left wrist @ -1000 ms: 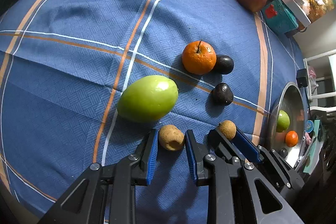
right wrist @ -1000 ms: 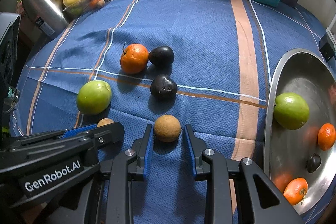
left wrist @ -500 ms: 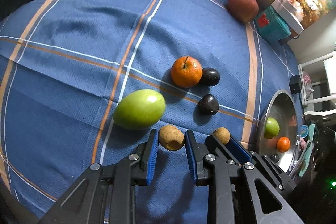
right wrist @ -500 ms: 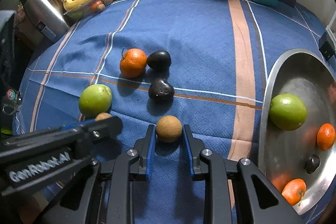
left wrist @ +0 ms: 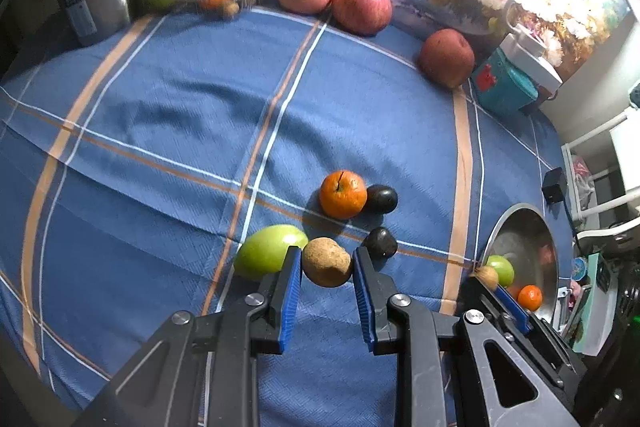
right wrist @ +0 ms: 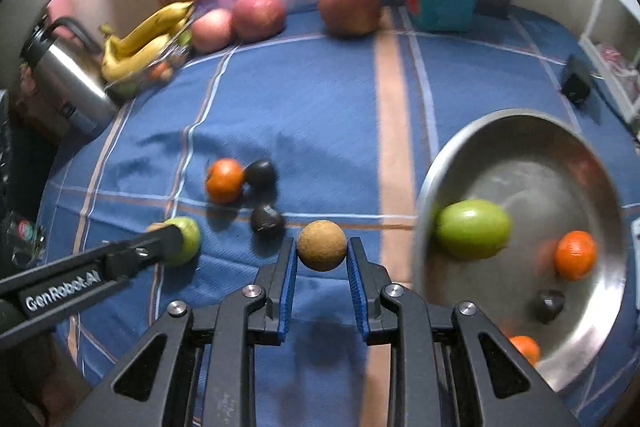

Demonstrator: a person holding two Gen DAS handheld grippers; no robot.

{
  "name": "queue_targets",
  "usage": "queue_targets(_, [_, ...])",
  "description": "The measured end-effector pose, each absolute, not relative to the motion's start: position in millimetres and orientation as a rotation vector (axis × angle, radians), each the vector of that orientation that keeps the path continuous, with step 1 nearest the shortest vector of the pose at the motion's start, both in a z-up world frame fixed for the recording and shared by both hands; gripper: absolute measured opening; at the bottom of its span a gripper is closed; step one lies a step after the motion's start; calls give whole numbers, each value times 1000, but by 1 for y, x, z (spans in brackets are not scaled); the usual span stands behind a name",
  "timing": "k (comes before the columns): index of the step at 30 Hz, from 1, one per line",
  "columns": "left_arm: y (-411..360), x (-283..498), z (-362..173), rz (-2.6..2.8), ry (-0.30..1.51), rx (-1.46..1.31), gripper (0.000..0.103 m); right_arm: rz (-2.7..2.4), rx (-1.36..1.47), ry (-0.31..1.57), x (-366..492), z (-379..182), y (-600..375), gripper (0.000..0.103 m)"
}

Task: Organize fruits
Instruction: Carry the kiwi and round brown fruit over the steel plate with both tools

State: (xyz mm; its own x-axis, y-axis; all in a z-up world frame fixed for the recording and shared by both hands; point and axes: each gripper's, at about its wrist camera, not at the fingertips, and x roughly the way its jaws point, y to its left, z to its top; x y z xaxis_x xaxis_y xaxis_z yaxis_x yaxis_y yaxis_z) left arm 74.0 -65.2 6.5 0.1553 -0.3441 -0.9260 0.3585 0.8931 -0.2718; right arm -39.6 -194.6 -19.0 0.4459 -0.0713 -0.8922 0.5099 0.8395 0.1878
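You are gripping a brown fruit (left wrist: 326, 261) in the left gripper (left wrist: 325, 267) and a round brown fruit (right wrist: 321, 245) in the right gripper (right wrist: 322, 259), near the half-filled bowl (right wrist: 520, 131) at right; an orange (left wrist: 343, 193), green fruit (left wrist: 266, 251) and two dark fruits (left wrist: 382, 199) are waiting on the cloth (left wrist: 160, 131).

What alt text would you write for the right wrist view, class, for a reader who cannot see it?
The right gripper grips a round brown fruit above a blue striped tablecloth. To its right, a metal bowl holds a green fruit, tangerines and a dark fruit; more fruit lies on the cloth to its left.
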Motion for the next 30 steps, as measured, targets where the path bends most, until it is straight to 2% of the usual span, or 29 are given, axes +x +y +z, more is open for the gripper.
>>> queue_targets(12, [-89, 46, 7, -526, 1262, 115, 28, -493, 519, 1032, -71, -6, -229, 26])
queue_targets(30, [-173, -32, 12, -724, 1188, 367, 28, -706, 627, 1019, -130, -15, -294, 26])
